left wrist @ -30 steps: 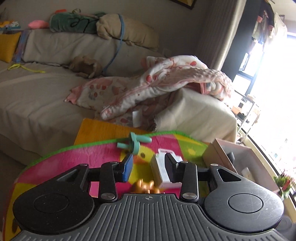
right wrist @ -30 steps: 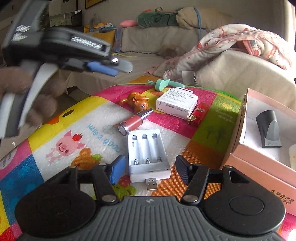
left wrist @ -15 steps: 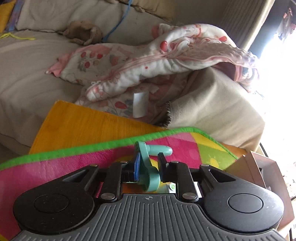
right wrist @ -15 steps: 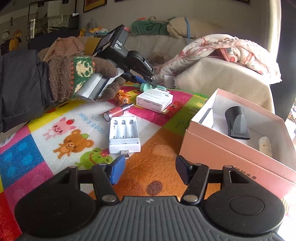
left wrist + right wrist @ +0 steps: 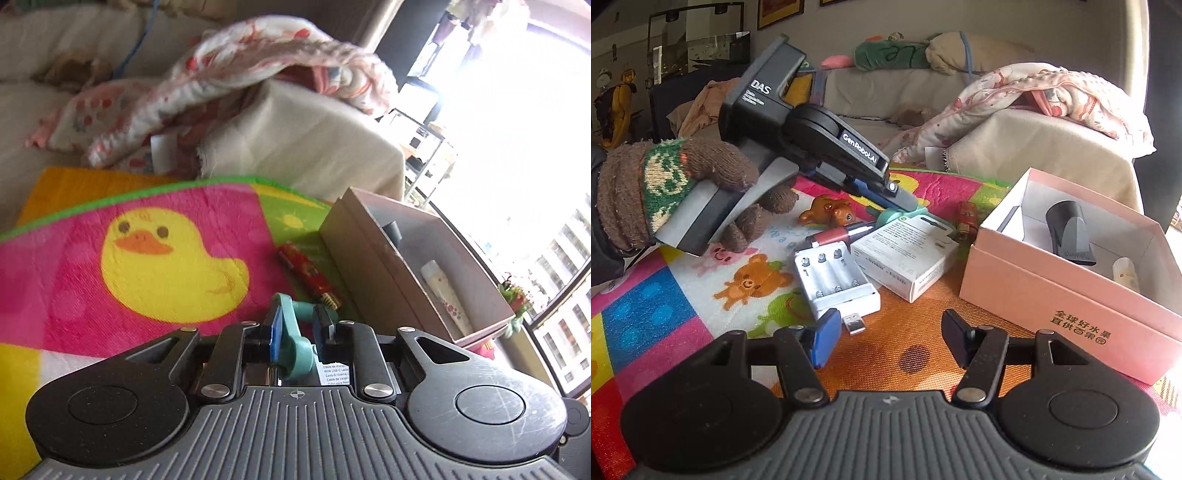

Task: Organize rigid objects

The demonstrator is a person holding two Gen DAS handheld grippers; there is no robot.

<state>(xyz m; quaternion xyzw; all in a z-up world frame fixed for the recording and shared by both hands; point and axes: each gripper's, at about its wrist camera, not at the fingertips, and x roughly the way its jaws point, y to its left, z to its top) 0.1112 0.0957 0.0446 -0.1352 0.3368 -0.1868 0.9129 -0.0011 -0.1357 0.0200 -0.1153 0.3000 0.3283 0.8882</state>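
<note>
"GenRobot.AI" left hand-held gripper (image 5: 901,201) clamped on teal plastic piece (image 5: 291,332); right hand-held gripper (image 5: 886,338) half-spread, empty.

Cartoon play mat (image 5: 701,295) under scattered clutter

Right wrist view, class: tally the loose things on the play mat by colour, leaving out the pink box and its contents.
White: 2, battery charger, small carton
Red: 2, lighter, lipstick tube
Orange-brown: 1, bear figure
Teal: 1, plastic piece
Total: 6
</note>
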